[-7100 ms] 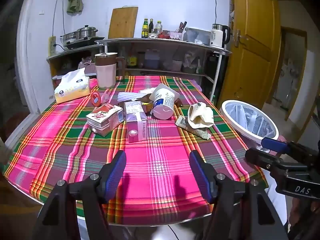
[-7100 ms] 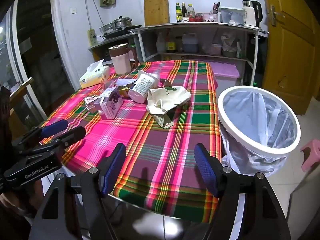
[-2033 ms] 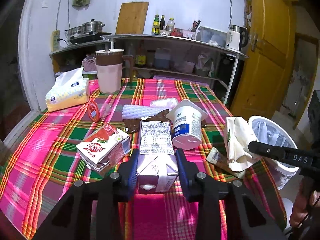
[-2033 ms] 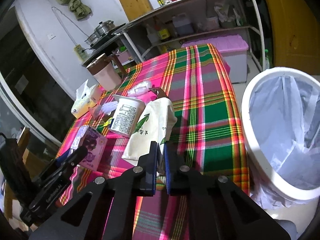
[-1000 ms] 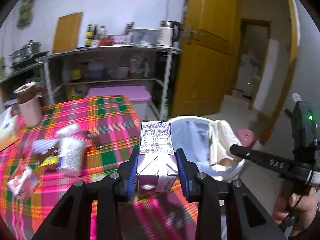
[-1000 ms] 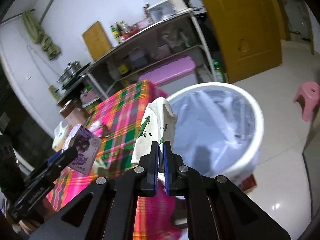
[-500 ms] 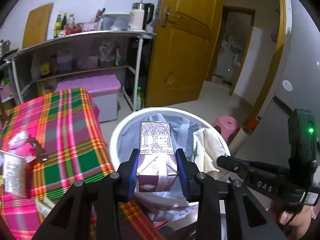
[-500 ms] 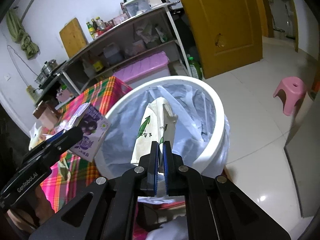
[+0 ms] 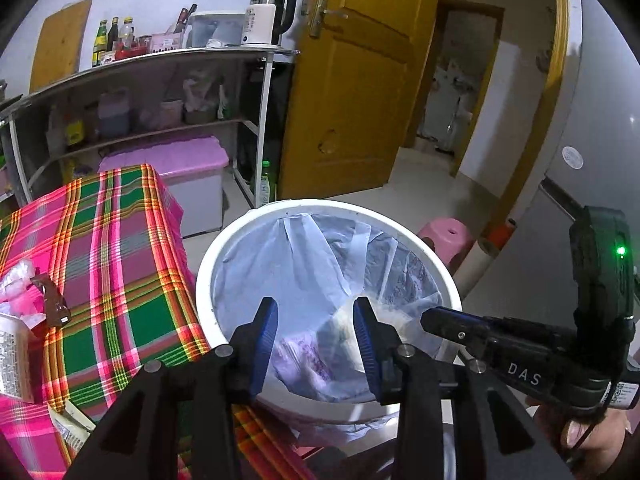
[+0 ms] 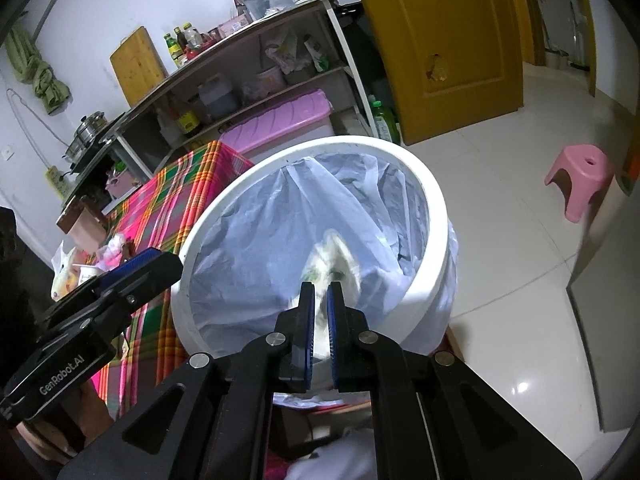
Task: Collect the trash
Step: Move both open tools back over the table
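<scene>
Drop step: left gripper (image 9: 315, 322) jaws wide, right gripper (image 10: 320, 308) jaws narrow, both empty above white bin (image 9: 224, 248); wrapper (image 10: 334, 258) falling. Next: return to tabletop (image 9: 120, 240) trash.

We find the left black two-finger gripper with blue pads (image 9: 316, 340) with its jaws spread apart and nothing between them, pointing forward and down. The right black two-finger gripper with blue pads (image 10: 320, 320) points downward, its jaws parted by a narrow gap; a bare thumb shows beneath its body at the left view's lower right.
</scene>
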Available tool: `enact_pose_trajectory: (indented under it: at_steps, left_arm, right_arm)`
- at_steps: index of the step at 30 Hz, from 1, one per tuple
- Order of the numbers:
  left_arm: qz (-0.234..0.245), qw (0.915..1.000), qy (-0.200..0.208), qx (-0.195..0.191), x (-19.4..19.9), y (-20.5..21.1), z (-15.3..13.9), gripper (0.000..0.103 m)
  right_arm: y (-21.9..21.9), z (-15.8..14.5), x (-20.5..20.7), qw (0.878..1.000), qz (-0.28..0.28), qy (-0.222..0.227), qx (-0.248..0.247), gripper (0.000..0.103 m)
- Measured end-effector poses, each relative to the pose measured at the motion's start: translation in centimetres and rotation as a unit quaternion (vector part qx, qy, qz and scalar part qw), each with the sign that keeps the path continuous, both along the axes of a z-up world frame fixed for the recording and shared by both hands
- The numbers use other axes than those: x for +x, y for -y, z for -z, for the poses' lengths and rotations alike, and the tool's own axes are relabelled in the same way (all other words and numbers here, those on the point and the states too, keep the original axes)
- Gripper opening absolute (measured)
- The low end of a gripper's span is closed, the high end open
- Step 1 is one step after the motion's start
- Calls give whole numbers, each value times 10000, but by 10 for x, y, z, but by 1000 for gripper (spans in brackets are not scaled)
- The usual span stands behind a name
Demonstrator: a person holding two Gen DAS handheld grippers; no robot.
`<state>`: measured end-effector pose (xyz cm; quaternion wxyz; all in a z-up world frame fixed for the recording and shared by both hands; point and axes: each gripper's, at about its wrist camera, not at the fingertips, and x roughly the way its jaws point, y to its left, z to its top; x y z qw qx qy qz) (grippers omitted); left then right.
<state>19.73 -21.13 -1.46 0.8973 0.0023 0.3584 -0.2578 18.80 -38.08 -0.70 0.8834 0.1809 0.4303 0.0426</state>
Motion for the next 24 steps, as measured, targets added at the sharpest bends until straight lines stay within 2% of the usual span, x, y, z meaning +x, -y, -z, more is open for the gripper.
enact_pose_trajectory:
  at_steps: [10, 15, 24]
  left_arm:
    - [-234, 9996, 167, -78, -23, -23, -14, 39]
    - [-472, 9986, 221, -52, -41, -44, -19, 39]
    - [-999, 9947, 224, 46, -75, -95, -16, 39]
  right_arm:
    - [-9, -16, -14, 9994, -184, 293, 52, 10]
    - [-32, -26, -25, 9974, -539, 488, -4, 23]
    - [-76, -31, -36, 9910, -1179, 618, -102, 29]
